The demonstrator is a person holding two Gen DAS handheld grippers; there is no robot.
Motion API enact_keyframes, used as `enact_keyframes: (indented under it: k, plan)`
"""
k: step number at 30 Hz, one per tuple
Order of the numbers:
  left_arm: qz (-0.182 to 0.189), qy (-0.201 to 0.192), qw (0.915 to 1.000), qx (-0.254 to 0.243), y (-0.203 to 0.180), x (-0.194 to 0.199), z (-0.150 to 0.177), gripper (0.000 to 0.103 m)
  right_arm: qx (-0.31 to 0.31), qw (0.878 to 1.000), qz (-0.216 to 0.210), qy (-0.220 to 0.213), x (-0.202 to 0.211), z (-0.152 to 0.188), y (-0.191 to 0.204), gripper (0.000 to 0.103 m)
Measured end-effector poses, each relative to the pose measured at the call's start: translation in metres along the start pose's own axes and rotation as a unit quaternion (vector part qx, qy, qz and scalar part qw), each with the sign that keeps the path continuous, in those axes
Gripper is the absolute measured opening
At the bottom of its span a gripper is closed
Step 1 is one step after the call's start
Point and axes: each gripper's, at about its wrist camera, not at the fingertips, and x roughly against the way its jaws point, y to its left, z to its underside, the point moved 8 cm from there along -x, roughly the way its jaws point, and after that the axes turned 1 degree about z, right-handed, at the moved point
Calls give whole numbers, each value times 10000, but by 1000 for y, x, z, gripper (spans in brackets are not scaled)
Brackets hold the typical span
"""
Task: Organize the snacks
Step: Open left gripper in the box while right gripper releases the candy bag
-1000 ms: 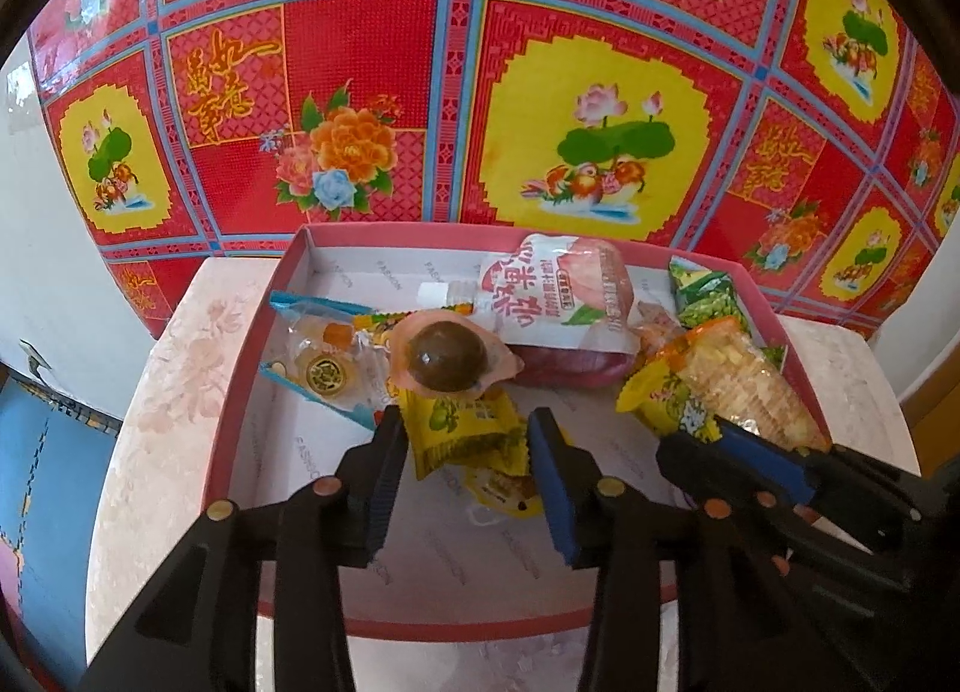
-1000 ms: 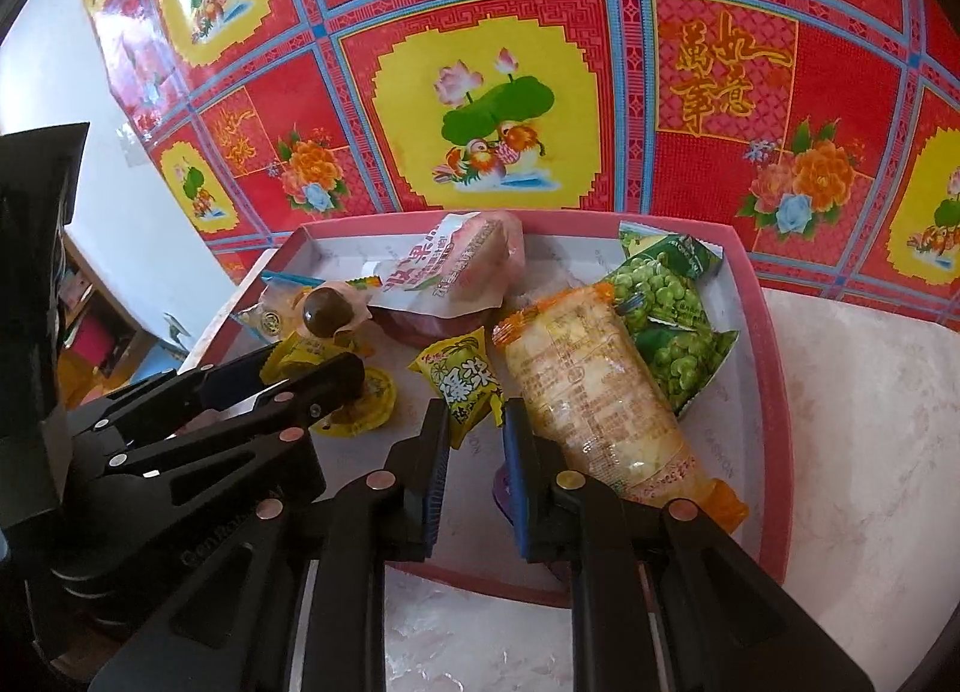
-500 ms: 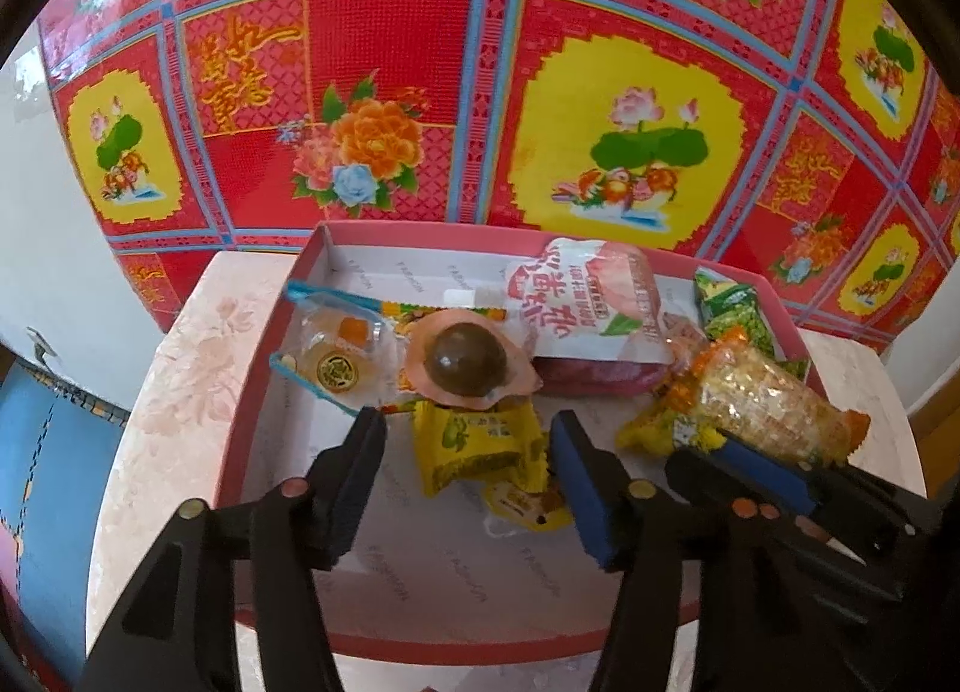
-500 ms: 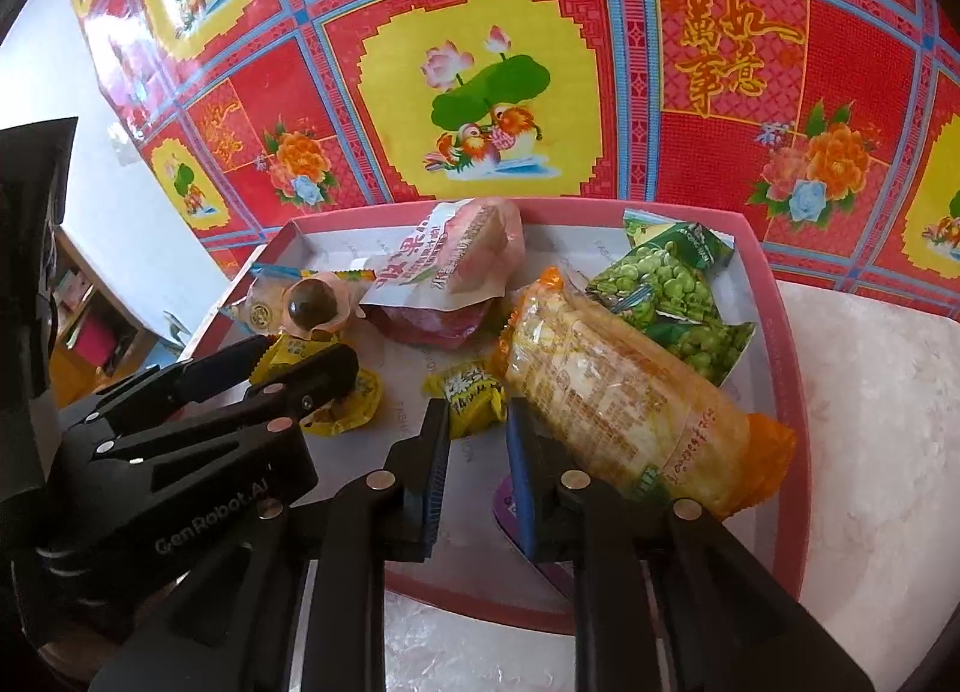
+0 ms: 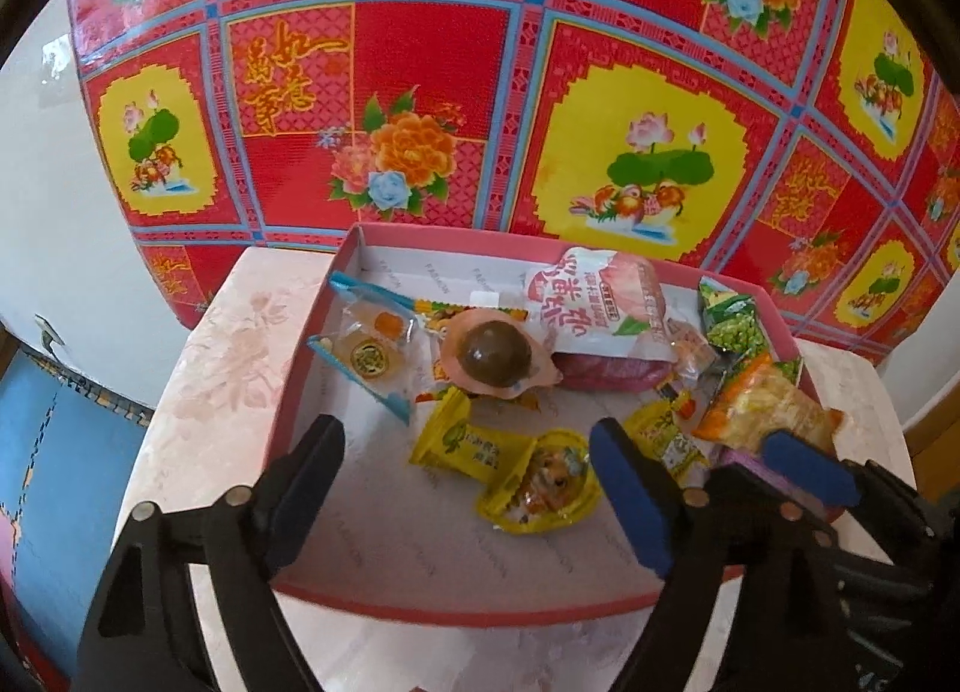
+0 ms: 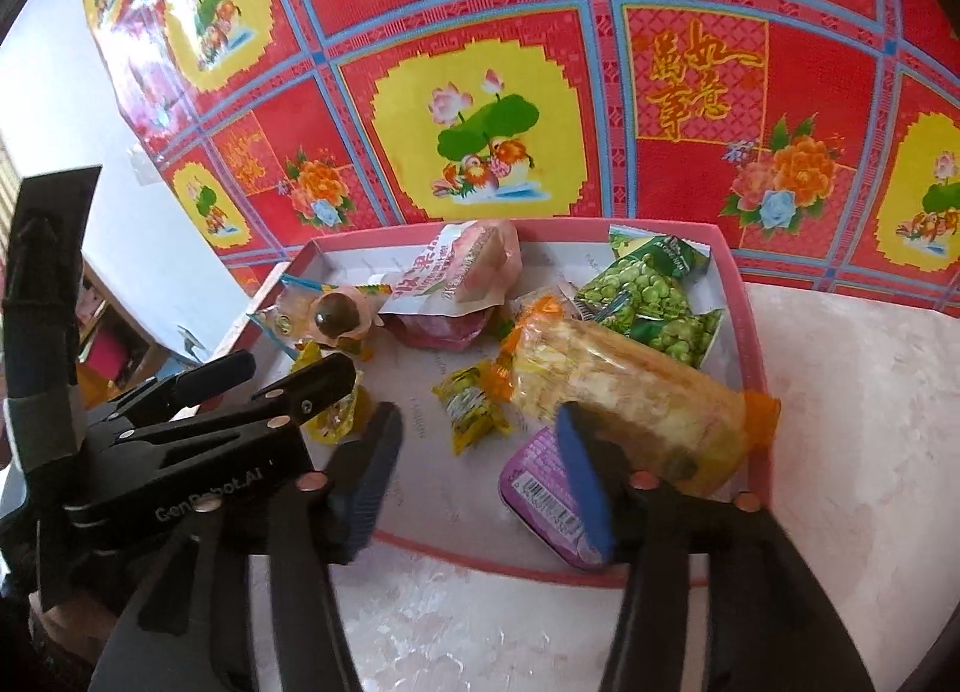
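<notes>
Pink-rimmed box (image 5: 312, 332) now holds every snack: the left gripper (image 5: 462, 488), jaws opening and empty, has let its yellow candy packet (image 5: 468, 446) drop at 6 o'clock of the brown ball snack (image 5: 495, 353). The right gripper (image 6: 474, 452), likewise opening, has released the long cracker bag (image 6: 630, 392), which lies at 3 o'clock.

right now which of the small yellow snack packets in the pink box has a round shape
The round yellow jelly cup, lying at the front between the left tongs' fingers. The two small yellow pillow packets beside it are flat and rectangular with crimped ends.
</notes>
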Motion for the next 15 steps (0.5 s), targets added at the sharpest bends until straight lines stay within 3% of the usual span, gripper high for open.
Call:
enact_keyframes:
  k: [8, 15]
  plan:
    - [53, -75, 9999, -79, -13, 29, 6, 92, -51, 9999, 117, -64, 23, 8, -5, 87]
    - [-2, -122, 9997, -203, -22, 48, 15, 94, 38, 9999, 160, -50, 38, 19, 0, 87]
